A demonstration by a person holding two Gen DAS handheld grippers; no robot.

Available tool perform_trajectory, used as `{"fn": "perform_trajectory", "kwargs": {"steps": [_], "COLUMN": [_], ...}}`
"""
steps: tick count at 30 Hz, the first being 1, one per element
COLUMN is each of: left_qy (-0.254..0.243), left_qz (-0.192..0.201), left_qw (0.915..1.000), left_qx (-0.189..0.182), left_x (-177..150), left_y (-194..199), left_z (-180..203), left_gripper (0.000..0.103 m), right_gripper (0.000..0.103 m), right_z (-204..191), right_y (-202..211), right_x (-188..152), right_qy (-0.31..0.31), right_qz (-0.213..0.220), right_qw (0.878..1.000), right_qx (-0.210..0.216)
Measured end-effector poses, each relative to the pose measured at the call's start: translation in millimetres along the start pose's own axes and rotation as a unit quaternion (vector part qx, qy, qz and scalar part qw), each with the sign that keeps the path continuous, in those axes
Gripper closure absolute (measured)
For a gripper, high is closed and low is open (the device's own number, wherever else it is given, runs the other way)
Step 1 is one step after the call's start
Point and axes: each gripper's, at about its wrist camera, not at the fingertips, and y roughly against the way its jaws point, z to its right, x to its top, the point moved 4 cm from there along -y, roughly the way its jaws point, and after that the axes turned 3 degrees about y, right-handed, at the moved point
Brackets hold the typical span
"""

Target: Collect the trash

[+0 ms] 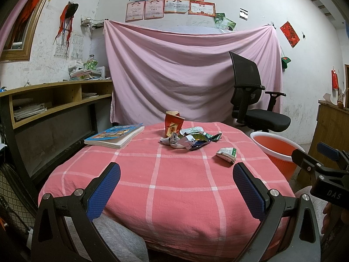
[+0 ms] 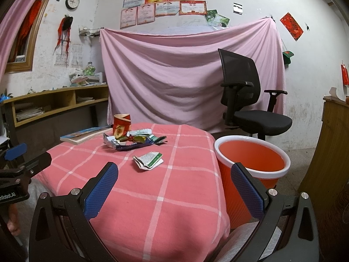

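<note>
A heap of crumpled wrappers lies at the far middle of the red checked tablecloth, with a dented red paper cup standing behind it. A separate crumpled green-and-white paper lies nearer, to the right. An orange bin with a white rim stands on the floor right of the table. My left gripper is open and empty over the table's near edge. My right gripper is open and empty over the table's right corner.
A paperback book lies at the table's far left. A black office chair stands behind the bin before a pink sheet. A wooden shelf desk is at the left, a wooden cabinet at the right.
</note>
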Motion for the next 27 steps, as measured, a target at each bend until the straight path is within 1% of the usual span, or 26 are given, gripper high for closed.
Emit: {"fn": "perform_trajectory", "kwargs": {"steps": [4, 9, 18, 22, 27], "left_qy": [0.009, 0.017, 0.011, 0.021, 0.015], "left_qz": [-0.005, -0.008, -0.005, -0.003, -0.007], "left_qw": [0.9999, 0.9998, 0.9999, 0.9998, 0.9998], "left_qx": [-0.005, -0.01, 0.0, -0.002, 0.006], "left_x": [3.5, 11.7, 24.3, 32.2, 36.5], "left_y": [-1.0, -4.4, -23.5, -40.8, -64.2], "left_z": [-4.8, -10.8, -18.2, -27.0, -33.7], "left_gripper": [0.002, 0.002, 0.002, 0.002, 0.002], "right_gripper": [0.0, 0.0, 0.0, 0.0, 0.0], "right_z": [0.6, 9.3, 13.2, 14.4, 16.5], "right_y": [3.0, -3.7, -21.8, -38.5, -57.8], "right_x": [3.0, 11.6, 24.2, 25.7, 25.1], "right_qy": [0.002, -0.008, 0.009, 0.021, 0.025], "right_qz": [0.004, 0.012, 0.021, 0.011, -0.005], "right_qw": [1.0, 1.0, 1.0, 1.0, 1.0], "right_qx": [-0.003, -0.005, -0.001, 0.003, 0.009]}}
